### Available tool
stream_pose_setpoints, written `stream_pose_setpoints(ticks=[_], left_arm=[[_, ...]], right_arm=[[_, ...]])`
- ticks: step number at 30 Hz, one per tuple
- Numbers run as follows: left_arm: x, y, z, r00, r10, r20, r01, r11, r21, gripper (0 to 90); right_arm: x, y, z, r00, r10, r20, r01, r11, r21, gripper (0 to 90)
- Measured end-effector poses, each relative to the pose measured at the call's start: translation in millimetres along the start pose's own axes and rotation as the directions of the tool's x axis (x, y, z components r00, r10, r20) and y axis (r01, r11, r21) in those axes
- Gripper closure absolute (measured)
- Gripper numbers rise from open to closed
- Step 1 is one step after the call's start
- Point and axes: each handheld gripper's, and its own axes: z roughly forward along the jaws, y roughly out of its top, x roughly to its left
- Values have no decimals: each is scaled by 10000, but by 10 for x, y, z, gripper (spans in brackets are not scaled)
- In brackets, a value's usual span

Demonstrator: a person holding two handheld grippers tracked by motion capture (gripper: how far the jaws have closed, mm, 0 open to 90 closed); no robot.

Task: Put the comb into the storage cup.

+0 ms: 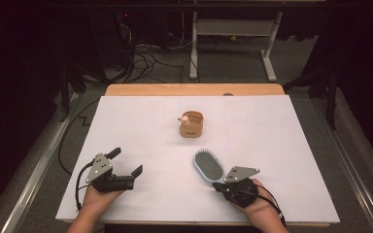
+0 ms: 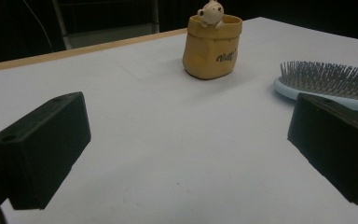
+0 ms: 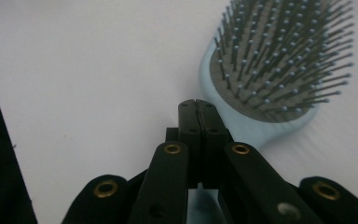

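The right gripper's (image 1: 217, 185) jaws are pressed together, tips meeting just above the handle end of a light blue hairbrush (image 3: 279, 65); whether the handle is pinched beneath them I cannot tell. The brush lies bristles up on the white table (image 1: 141, 121). The left gripper's (image 1: 127, 161) jaws stand spread wide, holding nothing. A tan pouch-shaped cup (image 1: 191, 124) sits farther back.

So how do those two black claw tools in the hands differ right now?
The left gripper has its jaws spread wide with nothing between them; the right gripper has its jaws pressed together. The left sits apart from the hairbrush; the right is at its handle end. Both rest low over the white table.
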Motion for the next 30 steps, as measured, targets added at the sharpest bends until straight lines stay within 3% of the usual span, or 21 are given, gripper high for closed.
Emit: stream_pose_setpoints(ticks=[10,17,20,21,22,26,29,30], left_arm=[[0,-1,2,10000,-23,25,23,10000,7,0],[2,-1,2,10000,-15,-42,15,10000,17,10],[6,0,1,10000,-61,-69,60,10000,-8,11],[6,0,1,10000,-61,-69,60,10000,-8,12],[6,0,2,9999,-67,-77,67,10000,-12,15],[0,1,5,9999,-87,-76,87,10000,-48,19],[3,2,4,9999,-131,-93,130,9999,-69,29],[3,2,4,9999,-131,-93,130,9999,-69,29]], right_arm=[[-160,-58,-116,9980,169,616,-175,9998,92,900],[-202,-75,-133,9979,247,592,-248,9997,23,900],[-228,-70,-206,9977,674,-105,-679,9953,-696,900],[-228,-70,-206,9977,674,-105,-679,9953,-696,900],[-236,-69,-260,9975,692,-158,-706,9914,-1104,900],[-267,-85,-318,9962,860,116,-831,9839,-1579,900],[-349,-123,-392,9889,1405,474,-1257,9640,-2343,891],[-349,-123,-392,9889,1405,474,-1257,9640,-2343,891]])
